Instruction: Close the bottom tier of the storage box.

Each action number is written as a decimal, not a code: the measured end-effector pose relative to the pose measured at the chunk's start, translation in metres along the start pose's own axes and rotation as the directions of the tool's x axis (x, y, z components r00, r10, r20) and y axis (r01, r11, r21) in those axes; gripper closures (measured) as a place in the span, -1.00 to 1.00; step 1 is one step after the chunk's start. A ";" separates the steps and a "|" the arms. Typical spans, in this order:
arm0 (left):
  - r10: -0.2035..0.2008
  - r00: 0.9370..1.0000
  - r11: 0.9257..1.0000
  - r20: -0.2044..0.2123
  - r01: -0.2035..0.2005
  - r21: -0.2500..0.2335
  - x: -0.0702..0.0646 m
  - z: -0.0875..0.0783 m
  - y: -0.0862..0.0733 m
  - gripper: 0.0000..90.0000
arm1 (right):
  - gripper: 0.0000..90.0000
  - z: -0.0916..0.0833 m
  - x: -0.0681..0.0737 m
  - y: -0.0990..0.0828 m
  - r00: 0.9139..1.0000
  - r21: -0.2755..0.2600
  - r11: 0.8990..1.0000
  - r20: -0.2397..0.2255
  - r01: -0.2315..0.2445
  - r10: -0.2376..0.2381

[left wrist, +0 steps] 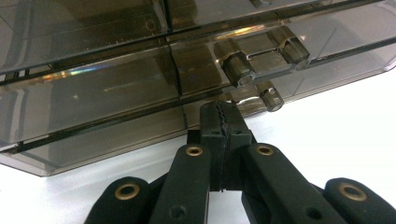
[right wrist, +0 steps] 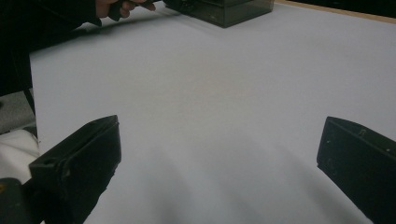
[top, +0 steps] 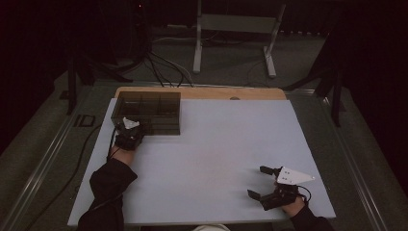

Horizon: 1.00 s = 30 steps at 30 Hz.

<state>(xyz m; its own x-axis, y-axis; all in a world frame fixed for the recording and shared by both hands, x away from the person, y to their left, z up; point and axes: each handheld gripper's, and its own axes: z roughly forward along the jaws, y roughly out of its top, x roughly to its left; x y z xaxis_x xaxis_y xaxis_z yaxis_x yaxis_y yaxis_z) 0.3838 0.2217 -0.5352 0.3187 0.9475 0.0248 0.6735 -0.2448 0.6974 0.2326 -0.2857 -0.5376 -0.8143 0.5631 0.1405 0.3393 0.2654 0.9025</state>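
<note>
Here, a smoky clear plastic box sits at the far left of the white tabletop. The left tool, jaws pressed together, touches its latch. The right tool rests near right, jaws wide apart. A hard push could slide the unsteadied box away.

From the left gripper view the smoky plastic box runs off the top and both sides, its insides too murky to read, while in the high view the left gripper covers its near wall.
</note>
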 end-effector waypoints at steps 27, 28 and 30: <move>-0.008 1.000 1.000 0.030 0.008 0.010 0.002 -0.009 -0.001 1.00 | -1.00 0.000 0.001 0.000 1.000 0.003 1.000 0.000 0.007 -0.007; -0.007 1.000 1.000 0.026 0.007 0.011 0.001 -0.010 -0.002 1.00 | -1.00 0.000 0.001 0.000 1.000 0.003 1.000 0.000 0.006 -0.006; -0.007 1.000 1.000 0.019 0.007 0.020 0.000 -0.010 -0.002 1.00 | -1.00 -0.001 0.001 0.000 1.000 0.002 1.000 0.000 0.004 -0.004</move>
<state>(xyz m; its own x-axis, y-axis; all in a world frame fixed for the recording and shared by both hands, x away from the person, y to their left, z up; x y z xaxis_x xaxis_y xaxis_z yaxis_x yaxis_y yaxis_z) 0.3759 0.2238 -0.5294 0.3262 0.9453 0.0064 0.6888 -0.2423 0.6832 0.2319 -0.2857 -0.5369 -0.8156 0.5623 0.1365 0.3366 0.2692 0.9023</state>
